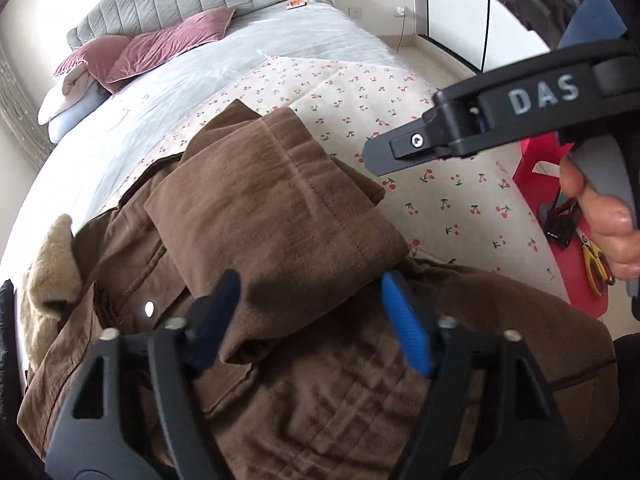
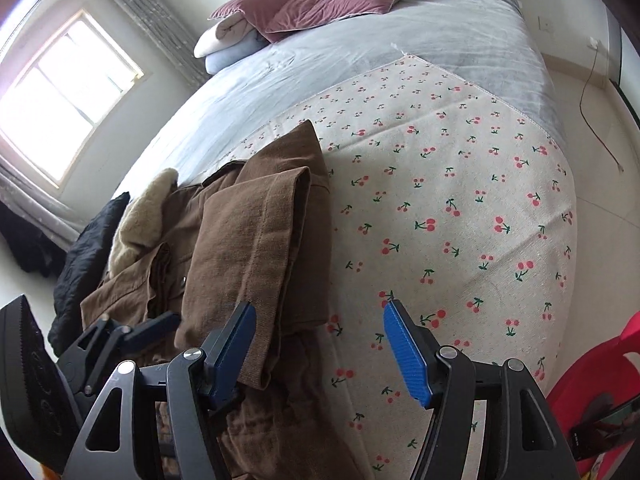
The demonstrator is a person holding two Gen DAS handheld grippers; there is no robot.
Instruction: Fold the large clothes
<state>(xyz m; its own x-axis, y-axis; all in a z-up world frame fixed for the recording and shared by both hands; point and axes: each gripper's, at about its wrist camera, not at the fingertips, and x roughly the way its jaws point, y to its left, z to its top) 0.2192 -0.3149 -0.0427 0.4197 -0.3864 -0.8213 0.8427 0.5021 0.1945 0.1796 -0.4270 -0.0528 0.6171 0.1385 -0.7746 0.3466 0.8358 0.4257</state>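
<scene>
on cherry-print sheet [image 2: 440, 200]: brown jacket [image 1: 272, 208] lower part cut off; left tongs [image 1: 312, 320] apart, right tongs [image 2: 320, 352] apart, empty.

Your right gripper [image 2: 318, 354] is hovering with its jaws apart and nothing between the blue pads [image 2: 406, 354]. The brown jacket [image 2: 256, 240] is lying folded on the cherry-print cloth [image 2: 440, 208]; its sleeve edge is passing just beside your near pad. Left of the jacket, your left gripper [image 2: 132, 330] is peeking in beside its cream collar [image 2: 140, 216].
</scene>
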